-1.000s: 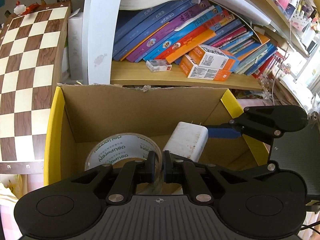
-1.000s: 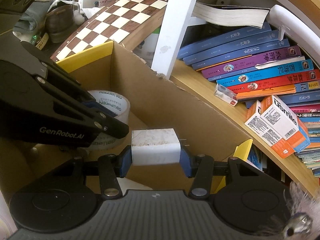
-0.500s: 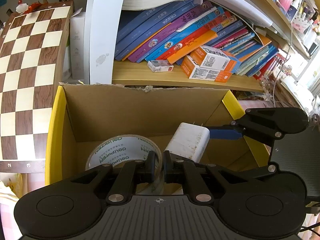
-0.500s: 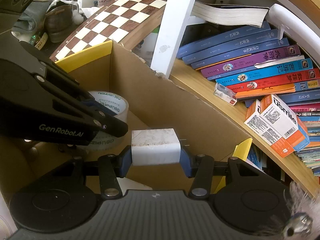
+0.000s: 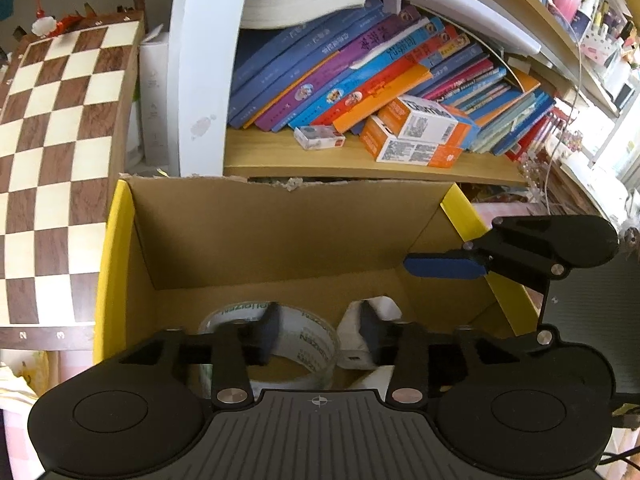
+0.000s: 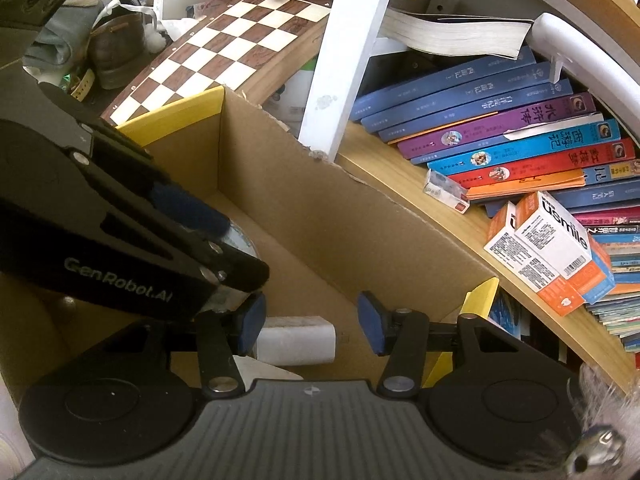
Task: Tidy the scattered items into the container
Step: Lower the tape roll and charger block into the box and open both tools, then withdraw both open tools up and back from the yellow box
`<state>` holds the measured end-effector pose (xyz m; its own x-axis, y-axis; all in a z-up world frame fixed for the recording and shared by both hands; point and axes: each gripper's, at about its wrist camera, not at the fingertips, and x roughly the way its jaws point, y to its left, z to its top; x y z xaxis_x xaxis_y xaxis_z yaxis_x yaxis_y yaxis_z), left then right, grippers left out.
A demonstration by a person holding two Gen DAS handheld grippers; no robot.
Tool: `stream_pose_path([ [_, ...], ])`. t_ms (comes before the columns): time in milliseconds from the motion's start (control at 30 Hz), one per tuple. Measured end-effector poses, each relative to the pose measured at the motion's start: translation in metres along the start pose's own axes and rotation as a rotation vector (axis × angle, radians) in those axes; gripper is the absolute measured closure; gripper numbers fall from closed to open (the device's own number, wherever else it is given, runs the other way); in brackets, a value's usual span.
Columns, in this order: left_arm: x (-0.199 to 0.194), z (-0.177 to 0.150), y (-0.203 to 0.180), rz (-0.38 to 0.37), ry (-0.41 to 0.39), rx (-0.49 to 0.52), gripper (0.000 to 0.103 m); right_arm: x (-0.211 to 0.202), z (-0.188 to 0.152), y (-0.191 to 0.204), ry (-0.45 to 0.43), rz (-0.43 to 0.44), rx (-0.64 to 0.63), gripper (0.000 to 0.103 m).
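Observation:
A cardboard box (image 5: 272,232) with yellow flaps stands below a bookshelf; it also shows in the right wrist view (image 6: 320,216). A clear tape roll (image 5: 308,344) lies on the box floor. A white charger block (image 5: 352,344) lies beside it, also seen in the right wrist view (image 6: 296,340). My left gripper (image 5: 318,330) is open above both, holding nothing. My right gripper (image 6: 310,322) is open above the charger, holding nothing; one blue pad shows in the left wrist view (image 5: 440,266).
A chessboard (image 5: 52,152) leans at the box's left. The wooden shelf (image 5: 360,160) behind holds slanted books, orange-white cartons (image 5: 416,136) and a small box (image 5: 318,136). A white shelf post (image 5: 200,68) stands behind the box.
Both grippers have opened. The tape roll left the left jaws and lies on the box floor. The charger dropped from the right jaws to the floor beside it.

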<state>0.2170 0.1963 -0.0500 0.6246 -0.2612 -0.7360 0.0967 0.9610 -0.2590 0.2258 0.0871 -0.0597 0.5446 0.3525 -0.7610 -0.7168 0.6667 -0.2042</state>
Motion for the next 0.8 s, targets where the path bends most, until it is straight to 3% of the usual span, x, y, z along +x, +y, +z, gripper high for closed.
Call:
stream_pose_path([
  [33, -0.001, 0.0, 0.0, 0.005, -0.004, -0.003, 0.035, 0.0, 0.0, 0.0, 0.0, -0.001, 0.0, 0.053],
  [67, -0.002, 0.0, 0.0, 0.01, -0.009, -0.005, 0.033, -0.001, 0.0, 0.0, -0.001, -0.002, 0.0, 0.053],
  [367, -0.016, 0.0, -0.007, 0.003, -0.027, 0.002, 0.031, -0.016, 0.0, 0.0, -0.023, -0.03, 0.016, 0.032],
  [433, -0.021, 0.0, -0.01, 0.008, -0.034, 0.011, 0.026, -0.02, -0.001, -0.001, -0.027, -0.04, 0.026, 0.022],
  [533, -0.027, -0.002, -0.015, 0.017, -0.041, 0.037, 0.022, -0.027, -0.001, -0.002, -0.034, -0.054, 0.044, 0.016],
  [800, -0.048, -0.006, -0.026, 0.023, -0.072, 0.061, 0.021, -0.048, -0.006, 0.001, -0.052, -0.08, 0.047, 0.014],
])
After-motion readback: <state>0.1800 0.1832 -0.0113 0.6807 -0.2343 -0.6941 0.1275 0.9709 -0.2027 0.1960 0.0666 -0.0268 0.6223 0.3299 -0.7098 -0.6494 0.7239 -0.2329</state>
